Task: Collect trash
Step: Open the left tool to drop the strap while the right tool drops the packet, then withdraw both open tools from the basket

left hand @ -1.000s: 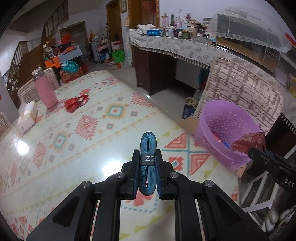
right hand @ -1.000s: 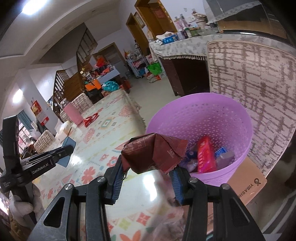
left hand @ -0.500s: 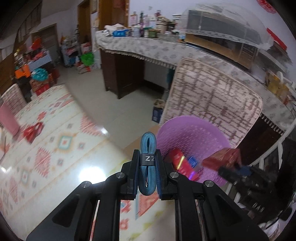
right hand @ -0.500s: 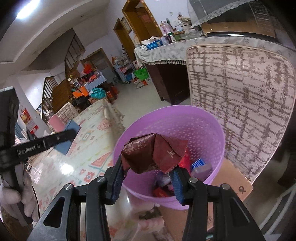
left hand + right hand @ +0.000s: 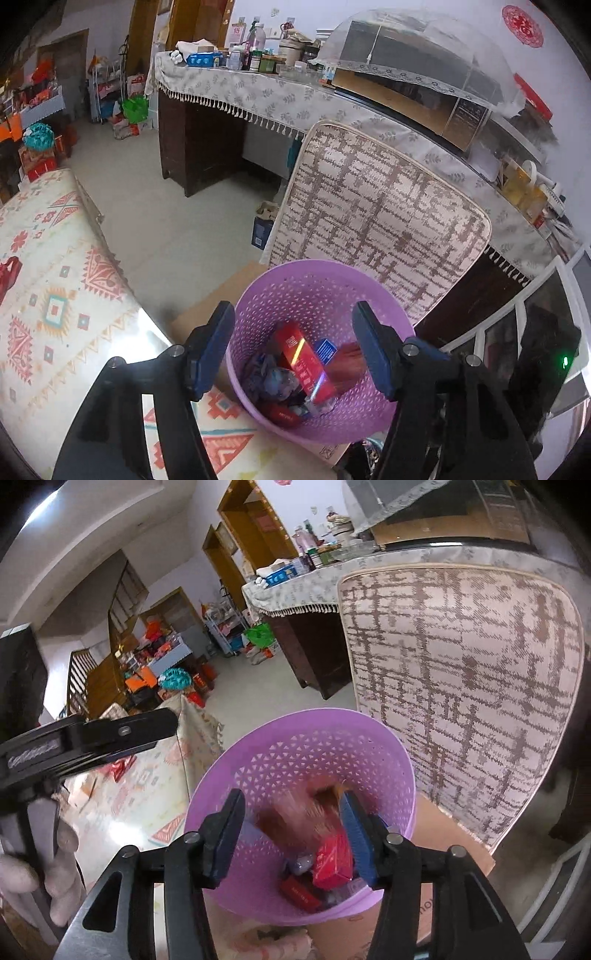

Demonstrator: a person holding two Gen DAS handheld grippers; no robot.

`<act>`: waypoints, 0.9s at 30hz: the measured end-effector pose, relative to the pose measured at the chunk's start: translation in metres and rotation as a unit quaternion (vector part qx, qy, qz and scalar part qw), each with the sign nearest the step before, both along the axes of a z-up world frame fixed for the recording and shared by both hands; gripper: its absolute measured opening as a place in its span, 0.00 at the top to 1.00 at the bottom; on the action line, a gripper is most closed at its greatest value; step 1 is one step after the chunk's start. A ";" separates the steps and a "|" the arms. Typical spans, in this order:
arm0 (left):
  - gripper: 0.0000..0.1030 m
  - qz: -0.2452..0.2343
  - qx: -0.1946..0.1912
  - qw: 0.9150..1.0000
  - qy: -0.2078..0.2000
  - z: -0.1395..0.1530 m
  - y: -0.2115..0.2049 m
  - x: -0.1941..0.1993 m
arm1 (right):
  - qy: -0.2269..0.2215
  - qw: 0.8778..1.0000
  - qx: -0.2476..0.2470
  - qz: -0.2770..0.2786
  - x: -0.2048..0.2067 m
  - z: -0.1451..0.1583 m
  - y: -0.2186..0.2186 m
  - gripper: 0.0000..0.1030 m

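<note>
The left gripper (image 5: 293, 349) stands over the purple basket (image 5: 373, 424), its jaws just opened and empty. The right gripper (image 5: 291, 836) has also just opened; the blurred brown wrapper (image 5: 314, 812) between its jaws hangs above the trash (image 5: 330, 860) in the basket.

Both tools have just opened above the purple basket (image 5: 280, 295): left tool (image 5: 293, 349) empty, brown wrapper (image 5: 314, 812) dropping from right tool (image 5: 293, 836).

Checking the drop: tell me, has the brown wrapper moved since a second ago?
Yes. The brown wrapper has left the just-opened right gripper and falls, blurred, into the purple basket.
</note>
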State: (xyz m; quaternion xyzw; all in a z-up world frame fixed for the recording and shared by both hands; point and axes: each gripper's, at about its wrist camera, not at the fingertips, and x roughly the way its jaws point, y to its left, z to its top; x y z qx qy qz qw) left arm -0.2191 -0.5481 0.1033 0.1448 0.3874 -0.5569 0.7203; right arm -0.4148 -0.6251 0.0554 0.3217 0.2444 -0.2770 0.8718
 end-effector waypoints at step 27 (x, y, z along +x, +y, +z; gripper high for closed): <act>0.27 0.147 -0.040 0.985 -0.084 0.012 0.199 -0.021 | -0.006 0.999 -0.033 0.034 -0.004 0.021 0.102 0.30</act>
